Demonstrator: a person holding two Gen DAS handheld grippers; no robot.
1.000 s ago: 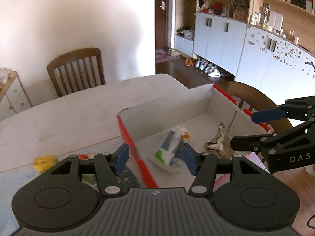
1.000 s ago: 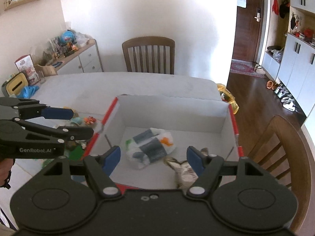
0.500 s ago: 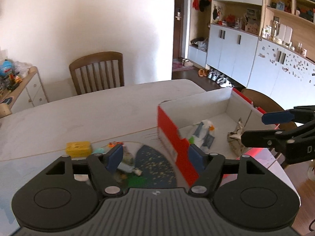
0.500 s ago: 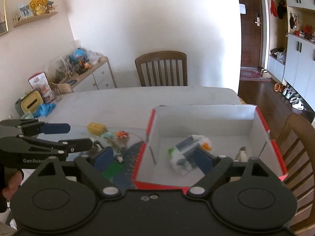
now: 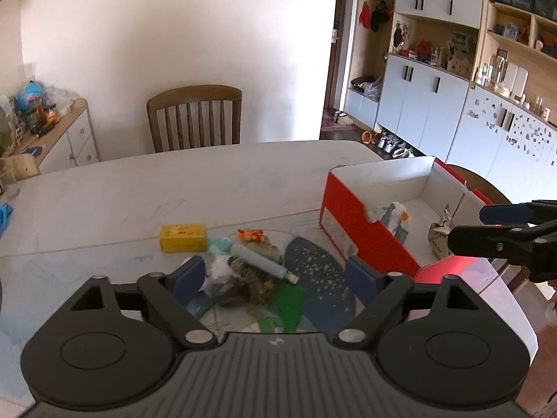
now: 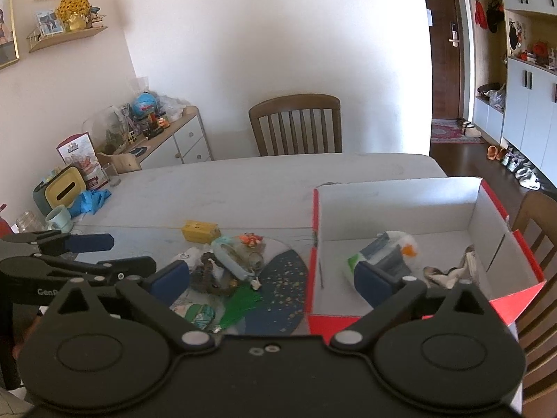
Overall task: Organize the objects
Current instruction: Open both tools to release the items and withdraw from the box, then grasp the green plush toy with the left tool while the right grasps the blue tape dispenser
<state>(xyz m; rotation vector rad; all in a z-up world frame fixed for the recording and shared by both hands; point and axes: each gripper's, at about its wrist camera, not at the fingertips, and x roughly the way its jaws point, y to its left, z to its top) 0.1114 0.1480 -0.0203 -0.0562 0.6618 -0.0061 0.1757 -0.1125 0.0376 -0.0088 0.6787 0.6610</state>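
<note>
A red box with white inside (image 5: 351, 223) (image 6: 487, 216) stands at the right of the table. A plastic packet (image 5: 393, 217) (image 6: 383, 257) and crumpled paper (image 5: 438, 237) (image 6: 452, 271) lie in it. Left of the box is a pile of small things: a yellow block (image 5: 182, 237) (image 6: 201, 230), an orange toy (image 5: 250, 234), a teal tube (image 5: 257, 261) and a green sheet (image 5: 289, 303) on a dark speckled mat (image 6: 278, 278). My left gripper (image 5: 275, 277) (image 6: 118, 254) hangs over the pile, jaws opening, nothing held. My right gripper (image 6: 271, 280) (image 5: 477, 226) hovers at the box's near left corner, jaws opening, holding nothing.
A wooden chair (image 5: 195, 118) stands at the table's far side and another (image 6: 536, 223) to the right of the box. At the table's left end are a mug (image 6: 59, 219), blue gloves (image 6: 90, 200) and a yellow-faced tissue box (image 6: 64, 190). A cluttered sideboard (image 6: 167, 139) lines the left wall.
Both grippers have drawn back and to the left, from over the box to the pile beside it. Both pairs of jaws stand wider. The packet stays in the box.
</note>
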